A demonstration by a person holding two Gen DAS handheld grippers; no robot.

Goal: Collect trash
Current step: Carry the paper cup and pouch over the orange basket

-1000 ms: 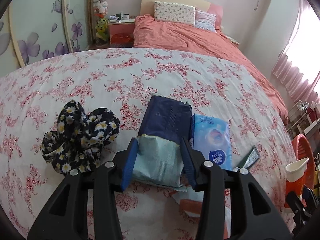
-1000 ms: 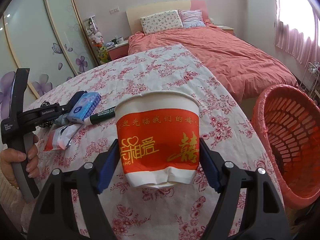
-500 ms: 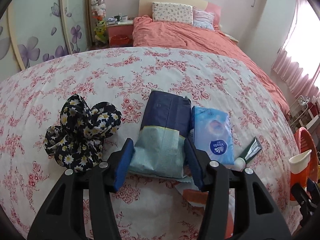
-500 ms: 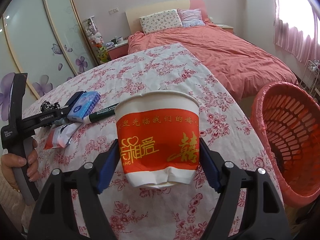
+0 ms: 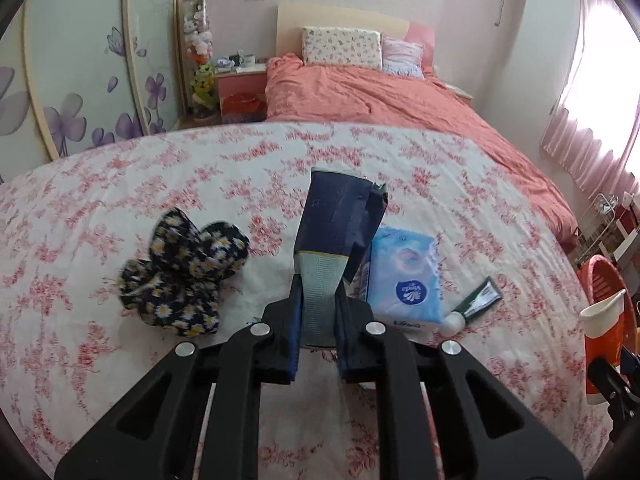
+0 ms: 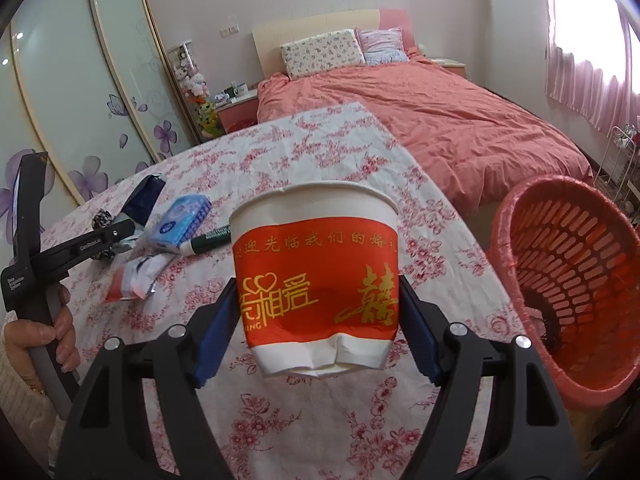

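Note:
My left gripper [image 5: 318,300] is closing on the pale lower end of a dark blue snack bag [image 5: 336,220], whose far end tilts up off the flowered tablecloth [image 5: 120,360]. The pads press its sides. My right gripper [image 6: 316,308] grips a red and white paper cup [image 6: 316,280] above the table, left of the red plastic basket [image 6: 576,272]. In the right wrist view the left gripper [image 6: 120,236] and its bag [image 6: 146,196] appear at far left, held by a hand [image 6: 60,328].
On the cloth lie a daisy-print scrunchie [image 5: 180,272], a blue tissue pack [image 5: 404,276], a dark green tube [image 5: 476,304] and a torn red and white wrapper [image 6: 134,276]. A bed [image 5: 380,100] stands beyond the table.
The left jaws have narrowed onto the blue bag and lifted its far end up off the cloth. The right gripper and cup have stayed put.

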